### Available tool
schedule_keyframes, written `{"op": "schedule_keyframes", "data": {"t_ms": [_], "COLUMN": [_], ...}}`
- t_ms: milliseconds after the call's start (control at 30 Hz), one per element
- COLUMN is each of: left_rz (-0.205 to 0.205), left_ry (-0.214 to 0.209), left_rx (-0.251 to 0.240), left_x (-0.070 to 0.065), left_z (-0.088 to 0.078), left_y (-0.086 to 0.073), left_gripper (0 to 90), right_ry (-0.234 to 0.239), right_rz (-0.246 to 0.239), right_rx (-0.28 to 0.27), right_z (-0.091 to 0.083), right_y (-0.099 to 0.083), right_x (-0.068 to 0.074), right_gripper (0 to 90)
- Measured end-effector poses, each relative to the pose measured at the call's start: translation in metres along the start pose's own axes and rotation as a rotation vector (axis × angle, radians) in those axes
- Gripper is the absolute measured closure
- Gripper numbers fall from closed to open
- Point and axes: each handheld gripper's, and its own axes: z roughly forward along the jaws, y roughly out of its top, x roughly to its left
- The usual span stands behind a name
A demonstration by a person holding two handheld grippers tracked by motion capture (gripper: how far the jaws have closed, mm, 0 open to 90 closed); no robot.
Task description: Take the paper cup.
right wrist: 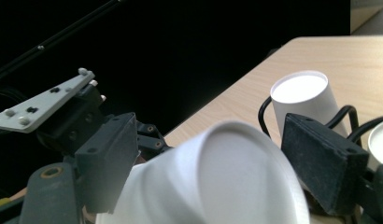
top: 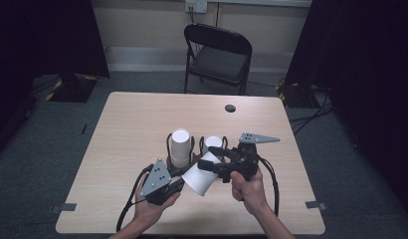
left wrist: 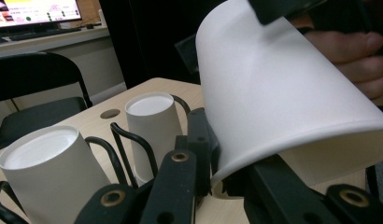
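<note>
High view first: a white paper cup (top: pixel 199 175) is seen held on its side above the near middle of the wooden table (top: pixel 132 119), mouth pointing toward the person's left. The left gripper (top: pixel 179 180) is clamped on the rim at the cup's mouth, and the right gripper (top: pixel 212 158) sits at the cup's closed bottom end, jaws spread on either side of it. Just behind the cup, two more white cups are parked upside down in a black wire rack (top: pixel 194 147): the left upturned cup (top: pixel 180 147) and the right upturned cup (top: pixel 212 144). A black folding chair (top: pixel 218 56) is placed beyond the far edge of the table. Left gripper view next: the cup (left wrist: pixel 278 93) is shown big and tilted, its rim pinched tight between the nearly closed jaws, with the other hand's fingers (left wrist: pixel 353 56) seen behind it; the two upturned cups are spotted at the left in their wire loops. Right gripper view last: the cup's bottom end (right wrist: pixel 227 177) is seen between the jaws, which are parted; whether the pads actually touch it cannot be told. No earlier look was had, so only that is noted.
</note>
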Motion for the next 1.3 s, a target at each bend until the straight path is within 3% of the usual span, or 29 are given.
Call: {"op": "schedule_keyframes", "data": {"t_ms": [233,700,733,833,867,1067,1200,1300], "left_rz": [-0.013,-0.02,-0.002,0.008,-0.009,-0.02,-0.079,-0.096], "left_ry": [-0.057,-0.06,-0.043,-0.044,-0.059,-0.076,-0.098,-0.112], "left_rx": [0.064,0.223,0.232,0.281,0.292,0.366,0.427,0.47], "left_x": [0.002,0.011,0.012,0.014,0.015,0.018,0.023,0.028], "left_z": [-0.003,-0.005,-0.005,-0.004,-0.002,0.004,0.007,0.008], "left_y": [-0.003,-0.007,-0.007,-0.007,-0.007,-0.008,-0.008,-0.009], "left_gripper": [85.4,85.6,85.6,85.8,85.9,86.0,86.1,86.2], "right_ry": [-0.032,-0.112,-0.125,-0.153,-0.16,-0.162,-0.179,-0.183], "right_rz": [-0.057,-0.165,-0.174,-0.205,-0.211,-0.256,-0.283,-0.308], "right_rx": [-0.002,0.007,0.004,0.001,-0.001,0.043,0.081,0.109], "right_z": [-0.002,-0.007,-0.009,-0.012,-0.013,-0.016,-0.016,-0.015], "right_y": [0.0,-0.007,-0.008,-0.01,-0.011,-0.018,-0.022,-0.026], "right_x": [0.003,0.001,0.001,0.001,0.001,0.001,0.001,0.001], "right_gripper": [17.9,13.7,13.7,13.6,13.7,16.3,20.0,21.0]}}
